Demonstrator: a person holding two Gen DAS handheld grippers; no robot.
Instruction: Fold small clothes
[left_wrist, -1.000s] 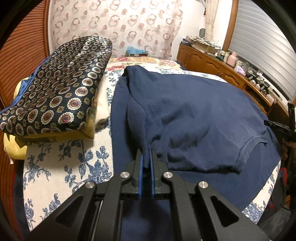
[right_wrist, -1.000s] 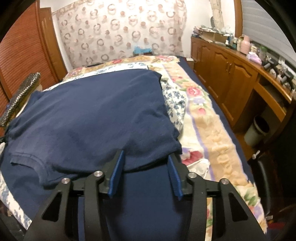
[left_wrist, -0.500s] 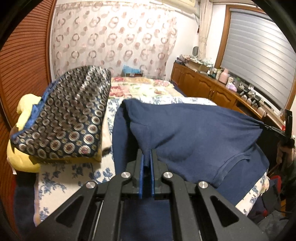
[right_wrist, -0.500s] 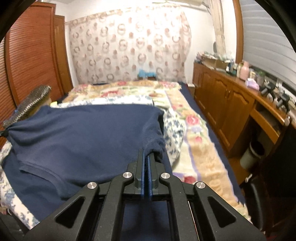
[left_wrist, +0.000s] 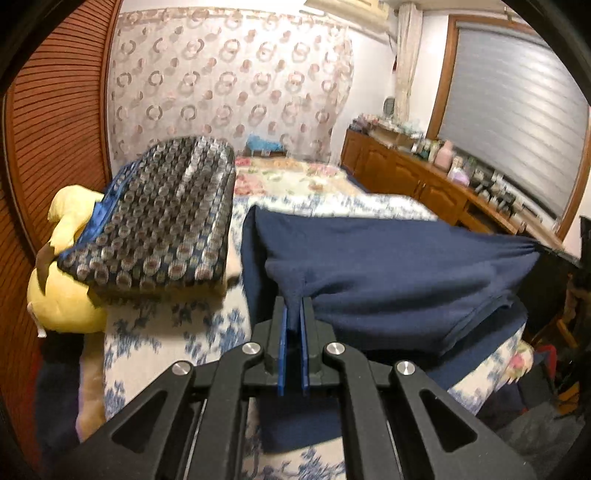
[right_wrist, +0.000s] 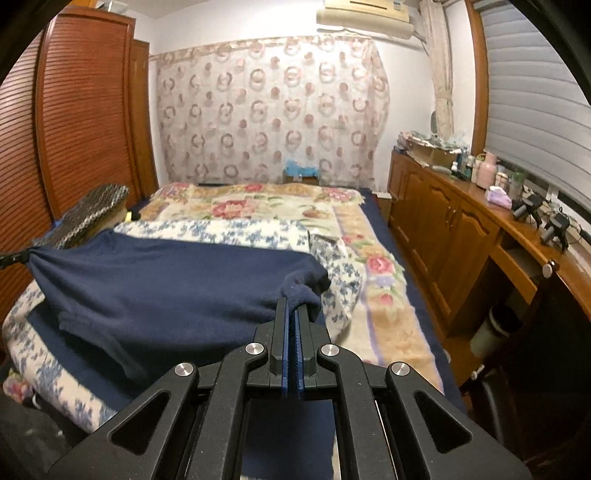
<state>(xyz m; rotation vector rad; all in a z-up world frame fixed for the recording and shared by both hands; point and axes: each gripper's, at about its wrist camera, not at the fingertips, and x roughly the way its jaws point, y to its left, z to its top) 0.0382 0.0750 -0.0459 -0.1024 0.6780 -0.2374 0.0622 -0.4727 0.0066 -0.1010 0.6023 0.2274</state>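
Note:
A navy blue garment (left_wrist: 388, 280) hangs stretched above the bed between my two grippers. My left gripper (left_wrist: 294, 314) is shut on one bunched corner of it. In the right wrist view the same navy garment (right_wrist: 166, 288) sags from my right gripper (right_wrist: 292, 306), which is shut on the opposite corner. A sleeve (right_wrist: 99, 336) droops off the garment's near edge. The far corner runs to the other gripper at the left edge (right_wrist: 14, 256) of that view. Its lower part still rests on the bed.
The bed (right_wrist: 388, 332) carries floral blankets. A patterned dark cushion (left_wrist: 162, 229) lies on a yellow pillow (left_wrist: 62, 299) at the left. Wooden cabinets (right_wrist: 443, 221) with bottles line the right side. A slatted wooden wardrobe (right_wrist: 81, 122) stands at the left.
The right gripper's jaws closed on the garment's corner. Both grippers rose, lifting the garment off the bed and pulling it taut between them.

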